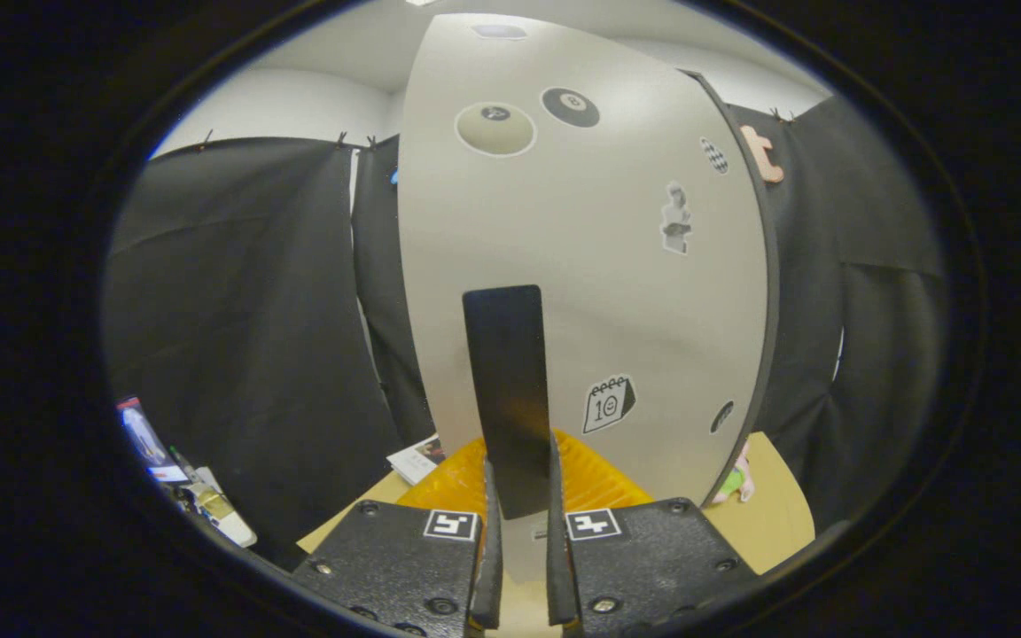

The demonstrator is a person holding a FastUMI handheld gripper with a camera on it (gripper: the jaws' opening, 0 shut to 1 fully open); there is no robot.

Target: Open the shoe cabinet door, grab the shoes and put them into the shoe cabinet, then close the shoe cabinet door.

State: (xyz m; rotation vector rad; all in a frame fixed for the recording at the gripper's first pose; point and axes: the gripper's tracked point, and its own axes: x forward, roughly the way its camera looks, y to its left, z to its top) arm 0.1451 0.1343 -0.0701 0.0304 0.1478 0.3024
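Cabinet door (581, 266) handle (507, 381) pinched between claw (519, 496) fingers

A tan tabletop (767, 514) carries an orange ridged mat (599, 483) and a leaflet (417, 459).

A pale grey cabinet door (564, 257) wears a scatter of stickers: a black billiard ball (570, 106), a beige disc (495, 129), a black-and-white checkered patch (714, 155), a grey statue figure (675, 218) and a black-outlined white calendar page (608, 403). Its handle (508, 399) is matte black. The gripper (519, 567), its fingers closed around that handle, is speckled black with black-and-white square markers. Ribbed orange-yellow plastic (599, 478) lies beyond, on a light tan tabletop (767, 505).
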